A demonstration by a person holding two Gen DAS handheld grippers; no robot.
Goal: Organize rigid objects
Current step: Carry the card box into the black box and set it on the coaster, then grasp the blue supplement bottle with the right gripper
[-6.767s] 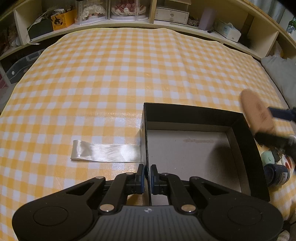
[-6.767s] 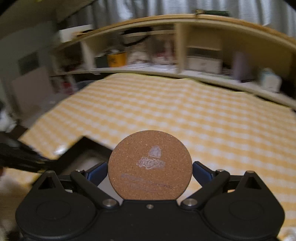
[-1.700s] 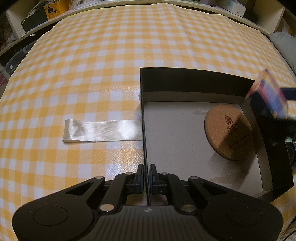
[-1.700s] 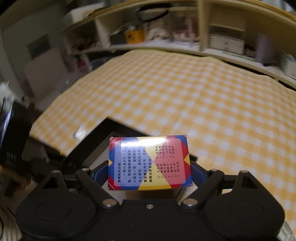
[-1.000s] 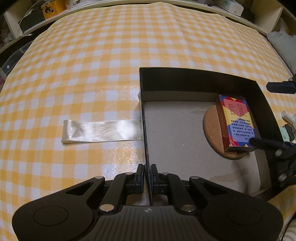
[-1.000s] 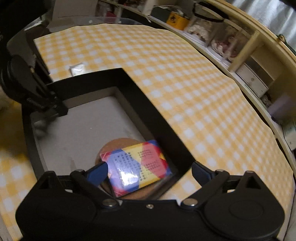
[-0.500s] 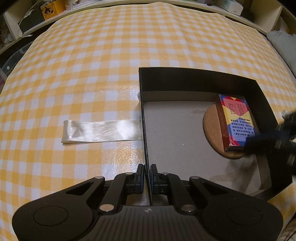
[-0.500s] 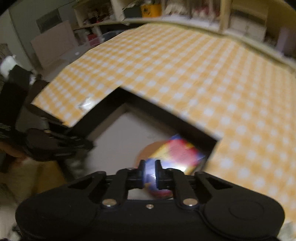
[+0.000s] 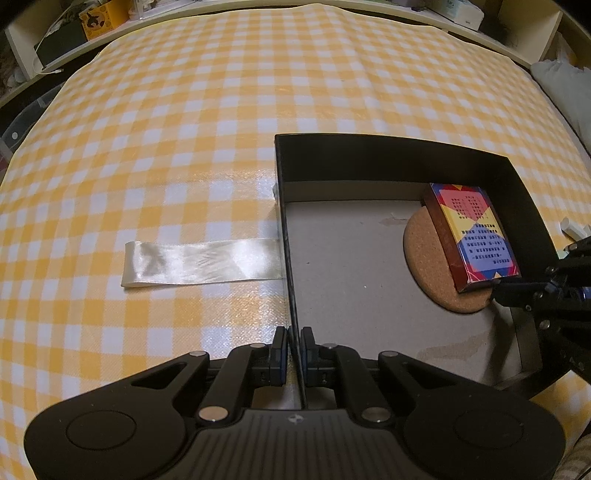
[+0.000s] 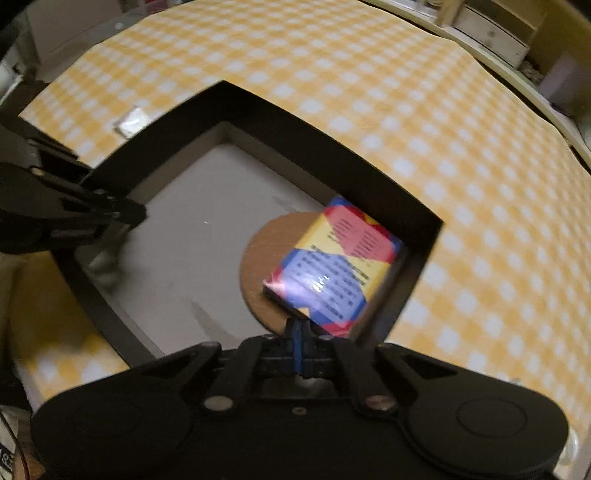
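Observation:
A black open box [image 9: 388, 158] lies on the yellow checked tablecloth. Inside it a round cork coaster [image 9: 430, 258] lies flat, and a red, blue and yellow card box [image 9: 474, 232] rests partly on it against the right wall. My left gripper [image 9: 293, 339] is shut on the box's left wall. My right gripper [image 10: 300, 332] is shut and empty, its tips just before the near end of the card box [image 10: 336, 266], over the coaster [image 10: 258, 266]. It shows at the right edge of the left wrist view [image 9: 517, 291].
A cream satin ribbon [image 9: 199, 267] lies flat on the cloth, left of the box. Shelves with boxes and containers [image 9: 92, 18] run along the far edge. A white pillow [image 9: 565, 85] lies at the far right. Small items [image 9: 572, 229] sit right of the box.
The right gripper put the coaster, then the card box, into the black box, let go and shut empty. It now hovers at the card box's near end. The left gripper held still.

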